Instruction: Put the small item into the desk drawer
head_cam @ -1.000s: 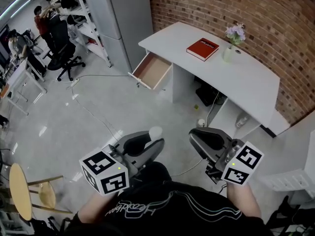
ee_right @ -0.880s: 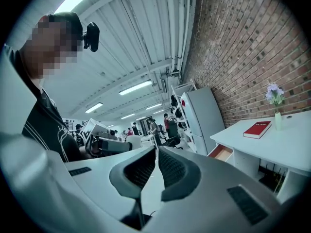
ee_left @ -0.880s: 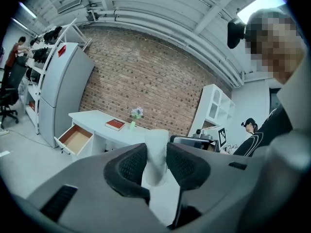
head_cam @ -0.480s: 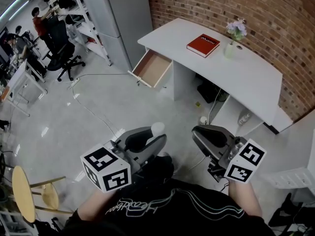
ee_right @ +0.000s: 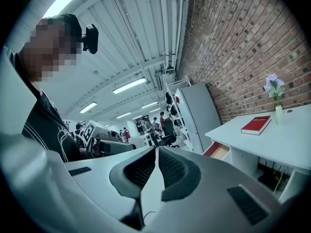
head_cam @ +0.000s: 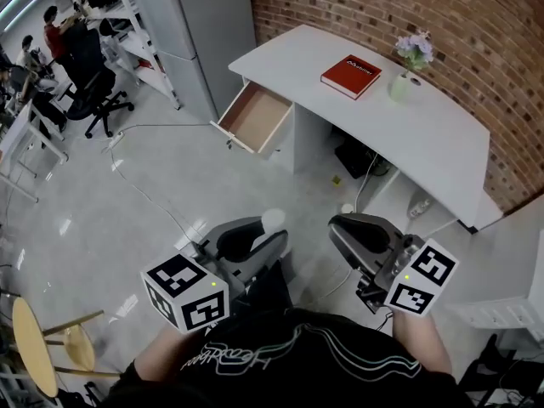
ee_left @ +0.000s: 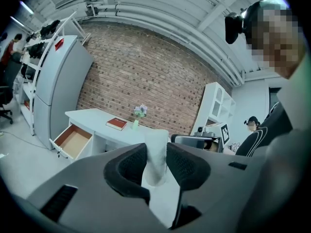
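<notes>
A small white item (head_cam: 272, 219), a rounded soft-looking stub, sticks up between the pads of my left gripper (head_cam: 255, 238), which is shut on it. The left gripper view shows the item (ee_left: 156, 152) upright and pinched from both sides. My right gripper (head_cam: 359, 238) is held level beside it, shut, with nothing between its pads (ee_right: 146, 168). The white desk (head_cam: 429, 138) stands ahead by the brick wall. Its drawer (head_cam: 255, 117) is pulled out at the desk's left end, with a bare brown inside (ee_left: 73, 141). Both grippers are well short of the drawer, over the floor.
A red book (head_cam: 349, 76) and a small vase of flowers (head_cam: 399, 83) sit on the desk top. A grey cabinet (head_cam: 200, 32) stands left of the drawer. Cables (head_cam: 144, 185) trail over the glossy floor. Office chairs (head_cam: 89, 87) and people are at far left, a wooden stool (head_cam: 38, 347) near left.
The head view has shifted a little, so the desk and open drawer sit slightly further left and up. Both grippers keep their hold and stance.
</notes>
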